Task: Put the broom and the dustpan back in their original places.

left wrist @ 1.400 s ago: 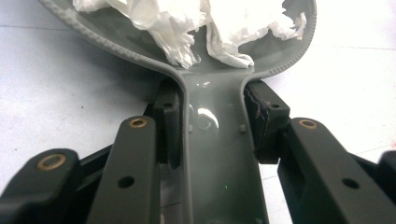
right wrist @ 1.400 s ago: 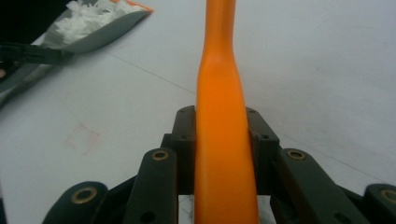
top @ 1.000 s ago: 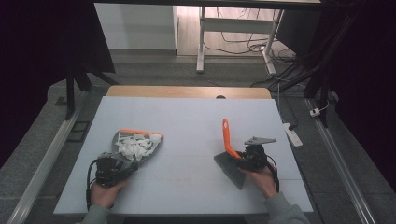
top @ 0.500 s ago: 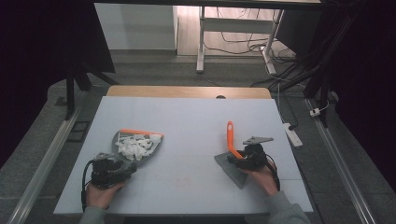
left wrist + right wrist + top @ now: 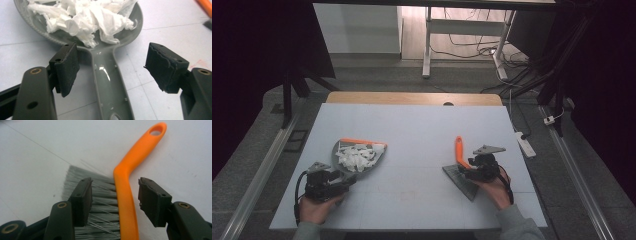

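Right gripper view: brush (image 5: 126, 195) lies between spread fingers (image 5: 81, 200), untouched.

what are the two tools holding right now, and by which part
Nothing. The left tool stands open around the grey plastic dustpan's handle; the right tool stands open around the orange-handled grey-bristled brush.

No lettering, label, brand mark, number or sign can be read in any of the views; none is made out on the grey dustpan (image 5: 107, 82), on the orange brush (image 5: 130, 192), or on the pale surface (image 5: 422, 125).
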